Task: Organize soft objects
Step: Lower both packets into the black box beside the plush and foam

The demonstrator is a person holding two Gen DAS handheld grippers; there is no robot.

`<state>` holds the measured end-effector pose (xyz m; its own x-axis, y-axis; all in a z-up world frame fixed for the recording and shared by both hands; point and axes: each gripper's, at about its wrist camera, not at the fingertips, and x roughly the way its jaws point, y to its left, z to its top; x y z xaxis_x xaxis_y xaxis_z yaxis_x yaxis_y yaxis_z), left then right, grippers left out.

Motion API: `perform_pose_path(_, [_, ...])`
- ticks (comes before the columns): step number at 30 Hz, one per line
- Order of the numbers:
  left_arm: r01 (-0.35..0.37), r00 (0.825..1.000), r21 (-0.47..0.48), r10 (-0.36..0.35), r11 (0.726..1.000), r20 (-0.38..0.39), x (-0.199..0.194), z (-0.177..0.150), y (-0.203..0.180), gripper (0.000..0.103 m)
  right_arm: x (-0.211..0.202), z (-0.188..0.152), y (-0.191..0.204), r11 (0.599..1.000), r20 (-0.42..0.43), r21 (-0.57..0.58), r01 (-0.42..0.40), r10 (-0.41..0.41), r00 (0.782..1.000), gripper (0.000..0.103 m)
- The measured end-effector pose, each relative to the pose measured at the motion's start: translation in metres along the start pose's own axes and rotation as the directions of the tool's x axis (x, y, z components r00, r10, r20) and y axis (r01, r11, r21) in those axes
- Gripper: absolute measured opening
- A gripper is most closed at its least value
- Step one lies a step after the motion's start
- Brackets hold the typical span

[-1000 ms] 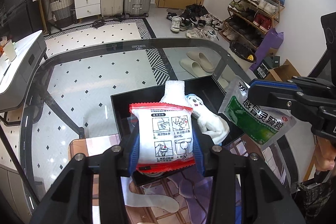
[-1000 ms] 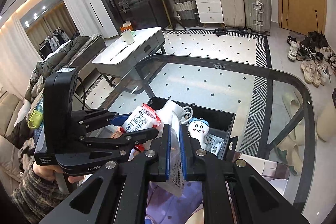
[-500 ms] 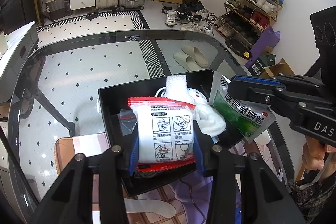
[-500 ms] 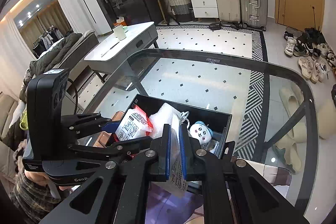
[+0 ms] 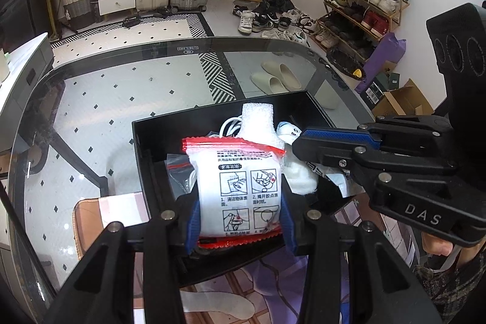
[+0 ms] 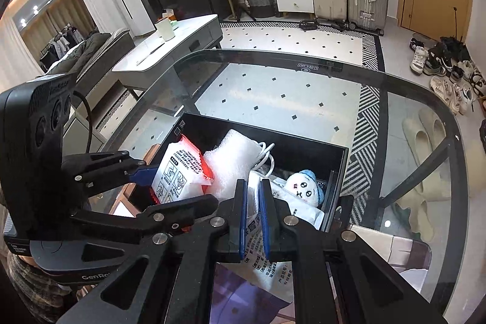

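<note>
Lower than a second before, the right gripper (image 6: 251, 204) carried its sachet (image 6: 258, 245) over the black box (image 5: 212, 123), jaws clamped, hiding its print. Between the left gripper's (image 5: 240, 220) jaws sat the red-edged packet (image 5: 237, 187), masking the foam (image 5: 258, 123) and plush doll (image 6: 306, 187) beyond.

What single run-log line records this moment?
left gripper: shut on red-edged packet | right gripper: shut on sachet | both over black box

White letters "DAS" are showing on the black right gripper (image 5: 296, 141); "GenRo", seemingly cut off, is showing on the black left gripper (image 6: 142, 181); the red-edged white instruction pouch (image 5: 240, 187) is bearing numbered Chinese steps.
</note>
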<state>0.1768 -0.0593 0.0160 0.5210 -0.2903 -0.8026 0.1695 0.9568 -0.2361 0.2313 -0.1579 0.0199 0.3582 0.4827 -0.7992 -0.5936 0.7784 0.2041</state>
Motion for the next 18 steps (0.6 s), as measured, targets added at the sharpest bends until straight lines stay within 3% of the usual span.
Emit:
perform_pose_path(12, [-0.019,1.0,0.014,0.019,1.0,0.001,0.0004,-0.0004,-0.0005,0.046,0.0107,-0.0085,-0.0055,1.0,-0.006,0.007,-0.013,0.013,1.0,0.009])
perform_pose_path(18, [-0.048,0.999,0.022,0.048,0.999,0.002,-0.0041,-0.0025,-0.0007,0.062,0.0018,-0.0096,-0.0029,0.999,0.01,0.004,-0.035,0.035,0.999,0.019])
